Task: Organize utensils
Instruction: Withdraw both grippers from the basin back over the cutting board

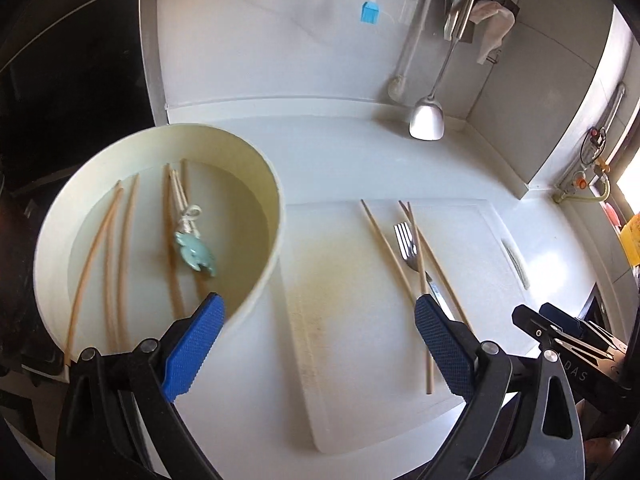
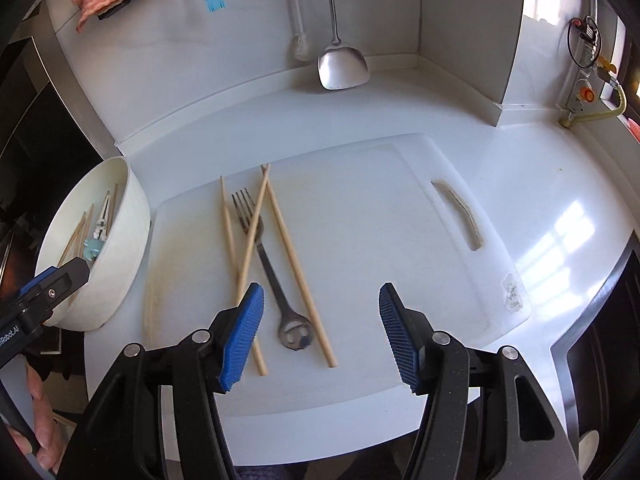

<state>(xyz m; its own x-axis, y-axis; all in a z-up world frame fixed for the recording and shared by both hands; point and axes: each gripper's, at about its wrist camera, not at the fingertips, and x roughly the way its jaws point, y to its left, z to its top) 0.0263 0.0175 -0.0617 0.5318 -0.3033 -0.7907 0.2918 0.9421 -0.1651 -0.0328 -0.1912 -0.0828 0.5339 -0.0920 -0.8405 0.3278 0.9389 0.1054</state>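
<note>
White bowl [image 1: 256, 184] fills left of left wrist view; it serves as the collection container, already holding several chopsticks [image 1: 120, 248] plus a teal ceramic piece [image 1: 195, 255] with a white string. In the right wrist view the same bowl sits at left edge, touching or just beside the cutting board [image 2: 360, 208]; cannot tell which.

Still loose on the board: 3 chopsticks [image 2: 292, 268] and 1 fork [image 2: 264, 248], center-left of right wrist frame. 2 sticks cross at their far tips and 1 lies over the fork's tines, so the pile looks dropped, not sorted. Fork handle runs down toward lower center, between 2 sticks.

Left gripper [image 1: 320, 344] jaws wide, nothing between them, left pad over bowl rim at lower left. Likely empty and free for the next pick.

Right gripper [image 2: 320, 336] jaws partly spread, empty, hanging above the near ends of the fork and sticks at lower center. That placement suits a grab at the handle ends.

Judgement: task partway, 4 items left. Crossed sticks may drag the fork when lifted.

Wall rack at top holds a spatula [image 2: 340, 64] and blue brush [image 2: 215, 0]; untouched.
</note>
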